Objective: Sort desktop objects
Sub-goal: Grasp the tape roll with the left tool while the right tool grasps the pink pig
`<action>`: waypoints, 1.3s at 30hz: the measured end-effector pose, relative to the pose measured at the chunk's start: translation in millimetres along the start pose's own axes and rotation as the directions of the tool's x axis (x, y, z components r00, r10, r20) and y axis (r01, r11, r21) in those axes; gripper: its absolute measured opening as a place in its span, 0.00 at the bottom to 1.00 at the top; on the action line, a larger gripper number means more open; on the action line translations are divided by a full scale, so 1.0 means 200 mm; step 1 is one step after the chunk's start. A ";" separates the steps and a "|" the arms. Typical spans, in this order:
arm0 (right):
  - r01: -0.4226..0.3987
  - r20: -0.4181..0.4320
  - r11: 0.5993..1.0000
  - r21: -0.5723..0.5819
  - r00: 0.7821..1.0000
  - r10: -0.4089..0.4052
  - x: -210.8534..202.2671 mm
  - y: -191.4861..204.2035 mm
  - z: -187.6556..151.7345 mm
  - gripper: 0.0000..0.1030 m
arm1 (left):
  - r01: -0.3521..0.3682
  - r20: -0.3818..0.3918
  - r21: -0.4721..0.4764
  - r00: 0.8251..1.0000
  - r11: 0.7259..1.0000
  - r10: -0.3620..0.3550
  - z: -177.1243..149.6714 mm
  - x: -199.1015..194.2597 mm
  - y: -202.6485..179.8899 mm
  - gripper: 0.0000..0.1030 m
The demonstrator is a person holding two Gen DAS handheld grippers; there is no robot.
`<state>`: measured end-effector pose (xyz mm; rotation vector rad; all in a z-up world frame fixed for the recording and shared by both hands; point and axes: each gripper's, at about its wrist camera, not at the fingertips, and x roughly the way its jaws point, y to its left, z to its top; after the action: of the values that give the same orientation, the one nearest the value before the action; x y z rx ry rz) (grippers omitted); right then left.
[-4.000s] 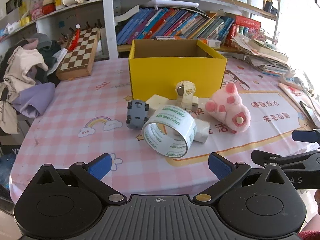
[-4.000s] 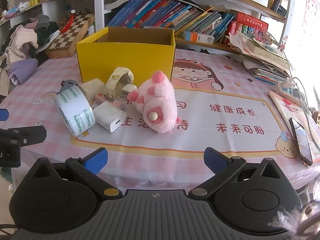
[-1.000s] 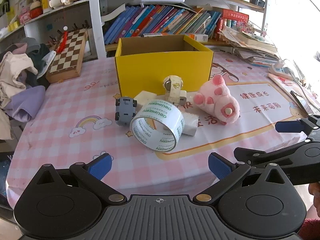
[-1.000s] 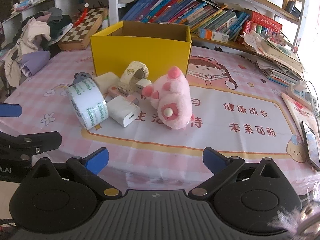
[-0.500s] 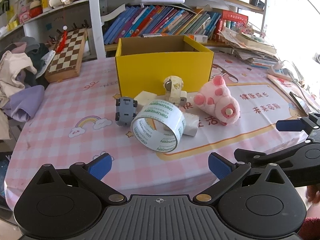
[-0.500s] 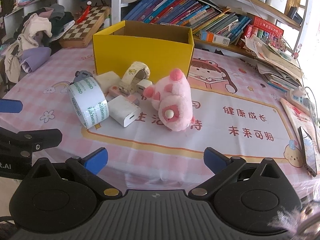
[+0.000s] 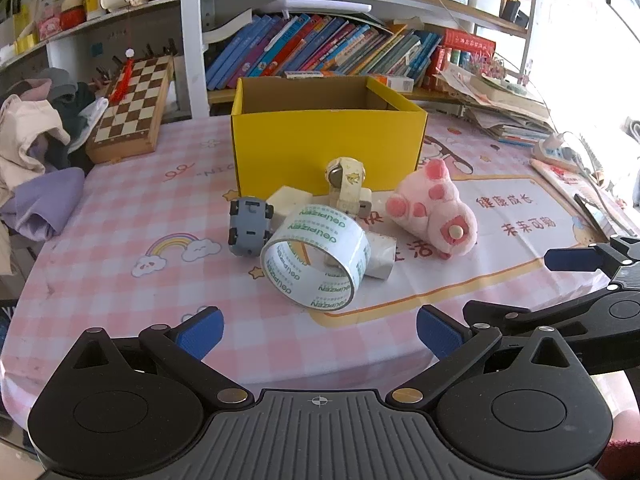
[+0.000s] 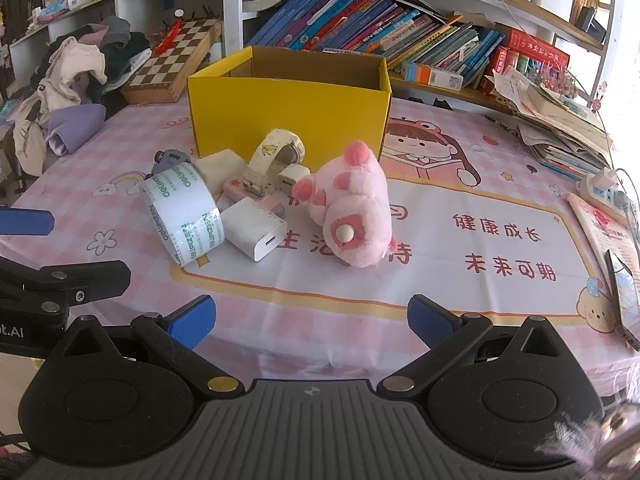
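Pink plush pig [image 8: 352, 204] lies ahead of the wide-open right claw [image 8: 311, 320]; left claw [image 7: 318, 330] open behind tape roll [image 7: 316, 260].

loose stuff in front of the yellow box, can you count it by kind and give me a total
tape rolls: 2, the clear printed roll and the small patterned roll
white chargers or blocks: 3, at and
plush toys: 1, the pink one
toy cars: 1, grey
small pink item under the patterned roll: 1
total: 8
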<state>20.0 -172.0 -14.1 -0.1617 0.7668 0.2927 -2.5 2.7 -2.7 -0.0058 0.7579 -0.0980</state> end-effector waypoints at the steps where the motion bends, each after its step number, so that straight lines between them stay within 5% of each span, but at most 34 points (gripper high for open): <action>1: 0.001 0.000 1.000 0.000 1.000 -0.001 0.00 0.00 0.00 1.00 | 0.003 -0.001 -0.001 1.000 1.000 -0.003 0.00 0.00 0.00 1.00; 39: 0.026 -0.009 1.000 0.005 1.000 -0.026 0.07 -0.04 0.09 1.00 | 0.036 -0.046 -0.017 0.998 0.999 -0.036 0.05 0.11 0.03 1.00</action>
<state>43.9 -171.4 -10.1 -0.1685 0.7738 0.2653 21.7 7.1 -11.1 -0.0324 0.8052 -0.1269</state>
